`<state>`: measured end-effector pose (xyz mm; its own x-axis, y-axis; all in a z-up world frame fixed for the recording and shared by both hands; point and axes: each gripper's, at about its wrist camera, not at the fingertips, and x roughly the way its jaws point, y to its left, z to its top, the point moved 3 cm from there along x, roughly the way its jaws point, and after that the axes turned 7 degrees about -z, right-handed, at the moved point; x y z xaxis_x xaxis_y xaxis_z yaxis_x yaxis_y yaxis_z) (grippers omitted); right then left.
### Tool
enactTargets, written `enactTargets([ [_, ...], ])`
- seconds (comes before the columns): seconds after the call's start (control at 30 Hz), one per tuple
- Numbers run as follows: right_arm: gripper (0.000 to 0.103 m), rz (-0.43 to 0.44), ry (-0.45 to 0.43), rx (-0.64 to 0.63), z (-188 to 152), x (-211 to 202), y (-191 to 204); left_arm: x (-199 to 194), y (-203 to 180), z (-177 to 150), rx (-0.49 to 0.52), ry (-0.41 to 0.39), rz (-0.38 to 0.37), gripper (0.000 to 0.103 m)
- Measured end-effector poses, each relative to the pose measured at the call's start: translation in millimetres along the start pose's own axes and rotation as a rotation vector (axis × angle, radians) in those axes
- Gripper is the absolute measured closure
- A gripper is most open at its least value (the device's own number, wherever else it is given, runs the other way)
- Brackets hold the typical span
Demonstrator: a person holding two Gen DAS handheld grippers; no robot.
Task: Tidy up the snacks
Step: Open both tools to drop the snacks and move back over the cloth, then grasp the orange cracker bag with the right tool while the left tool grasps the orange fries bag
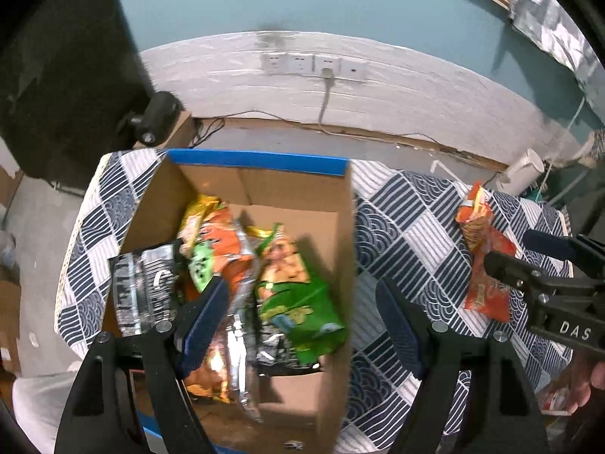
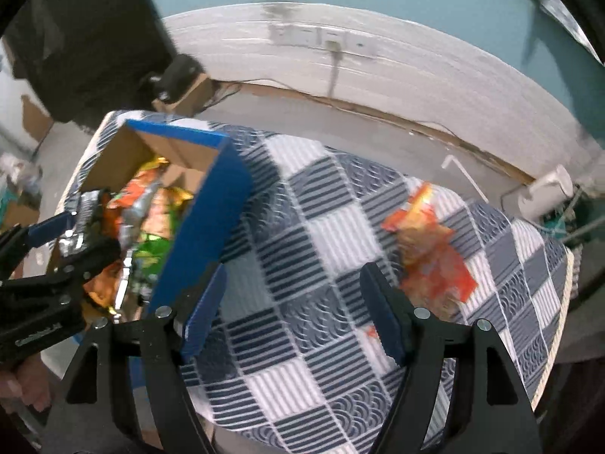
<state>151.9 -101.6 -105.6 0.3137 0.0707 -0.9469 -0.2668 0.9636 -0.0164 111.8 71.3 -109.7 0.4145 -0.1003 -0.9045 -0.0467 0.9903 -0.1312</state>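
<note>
Saw a box (image 1: 340, 227), brown inside with a blue rim, full of shiny bags (image 1: 234, 265): green, orange, silver. Saw orange bags (image 2: 431, 249) lying on the checked cloth (image 2: 321, 227), at 3 o'clock from the box. Found the left gripper (image 1: 302, 321) wide open over the box wall, holding nothing. Found the right gripper (image 2: 291, 314) open too, empty, over bare cloth. Read "DAS" on the right gripper. Spotted wall sockets (image 1: 314, 64) at 12 o'clock.
</note>
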Motion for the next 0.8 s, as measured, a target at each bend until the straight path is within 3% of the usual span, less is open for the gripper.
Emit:
enactTargets([
  [0.4,0.028,-0.06,0.02,0.118,-15.4,10.2,-74.5,32.9,-58.8,6.0,0.102,0.024,0.016,0.022],
  [0.63,0.028,-0.134,0.097,0.217,-36.3,50.0,-116.3,64.2,-87.6,4.6,0.141,0.074,0.003,0.022],
  [0.8,0.028,-0.104,0.17,0.324,-50.8,84.8,-139.4,87.9,-107.4,2.5,0.164,0.115,-0.019,0.022],
])
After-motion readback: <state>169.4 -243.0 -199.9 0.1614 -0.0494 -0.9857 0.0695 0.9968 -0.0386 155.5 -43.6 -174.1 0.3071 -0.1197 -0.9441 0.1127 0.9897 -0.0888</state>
